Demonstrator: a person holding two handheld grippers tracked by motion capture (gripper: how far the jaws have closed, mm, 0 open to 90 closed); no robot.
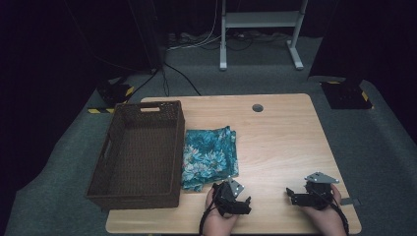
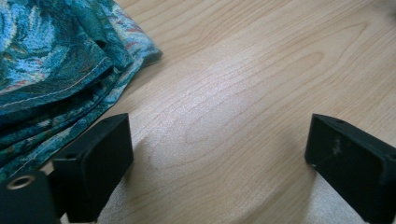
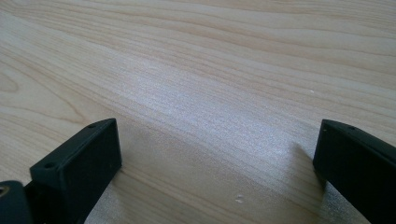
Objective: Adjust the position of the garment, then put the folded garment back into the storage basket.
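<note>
The left gripper (image 1: 235,195) sits low over the table (image 1: 280,142) near its front edge, jaws spread wide with only bare wood between them. The cloth (image 1: 210,156), a folded teal floral piece, lies just ahead of this gripper and to its left; in the left gripper view its folded edges (image 2: 60,79) reach down beside the left jaw, and whether they touch it cannot be told. A brown woven basket (image 1: 140,152) stands beyond the cloth on the gripper's left, its wall right against the cloth's far edge.

The right gripper (image 1: 300,195) rests to the right of the left one, well apart from the cloth, its jaws also wide over bare wood (image 3: 210,116).
</note>
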